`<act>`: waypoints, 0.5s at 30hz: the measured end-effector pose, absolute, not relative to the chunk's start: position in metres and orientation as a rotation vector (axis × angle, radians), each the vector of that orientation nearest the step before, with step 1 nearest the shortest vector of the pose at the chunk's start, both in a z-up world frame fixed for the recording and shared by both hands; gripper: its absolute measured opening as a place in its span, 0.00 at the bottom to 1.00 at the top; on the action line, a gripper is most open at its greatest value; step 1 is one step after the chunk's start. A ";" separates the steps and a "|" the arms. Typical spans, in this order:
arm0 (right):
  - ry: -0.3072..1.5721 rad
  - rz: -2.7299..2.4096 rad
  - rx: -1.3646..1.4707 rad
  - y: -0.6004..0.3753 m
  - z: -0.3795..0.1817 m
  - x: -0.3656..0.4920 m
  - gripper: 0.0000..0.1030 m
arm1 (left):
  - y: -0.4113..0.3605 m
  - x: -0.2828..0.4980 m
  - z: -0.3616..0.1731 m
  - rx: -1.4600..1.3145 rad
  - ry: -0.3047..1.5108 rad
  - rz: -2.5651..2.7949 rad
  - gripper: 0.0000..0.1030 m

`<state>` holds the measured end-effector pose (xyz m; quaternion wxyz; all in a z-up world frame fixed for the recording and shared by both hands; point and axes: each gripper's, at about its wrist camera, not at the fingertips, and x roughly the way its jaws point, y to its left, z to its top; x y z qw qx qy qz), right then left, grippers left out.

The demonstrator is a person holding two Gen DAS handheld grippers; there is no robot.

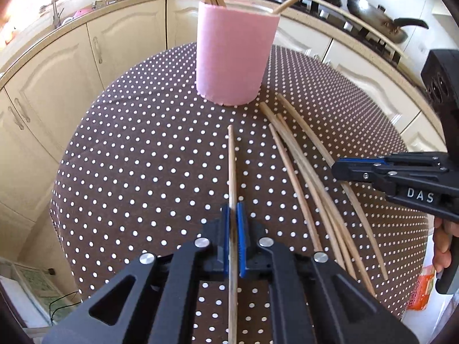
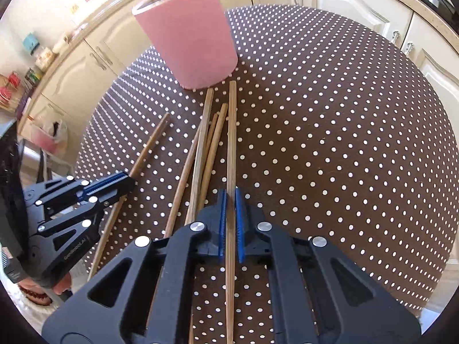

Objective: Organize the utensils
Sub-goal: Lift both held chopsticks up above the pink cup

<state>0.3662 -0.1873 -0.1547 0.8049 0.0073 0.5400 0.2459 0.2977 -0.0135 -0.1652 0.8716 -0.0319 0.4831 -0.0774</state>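
Left wrist view: your left claw (image 1: 235, 215) is pinched narrow on a single chopstick (image 1: 231, 169), gripped mid-length so the tip points straight at the pink cup (image 1: 235, 54). Right claw (image 2: 230, 200) looks clamped on the outermost chopstick (image 2: 231, 143) of the loose pile (image 2: 205, 154), probably because that one's easiest to peel off. The cup already holds a few sticks leaning out, so aim for the open side of its mouth. Plenty of bare dotted bench (image 2: 330, 132) to your right, but the pile's near ends seem close to the edge.
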 end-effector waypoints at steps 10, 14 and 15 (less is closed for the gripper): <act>0.947 0.579 0.154 -0.228 -0.116 0.338 0.06 | 0.000 0.270 -0.117 -0.125 0.802 -0.207 0.05; 0.820 0.604 0.178 -0.233 -0.092 0.316 0.06 | -0.004 0.258 -0.092 -0.117 0.684 -0.219 0.05; 0.791 0.610 0.182 -0.233 -0.087 0.312 0.06 | -0.006 0.256 -0.086 -0.118 0.654 -0.222 0.05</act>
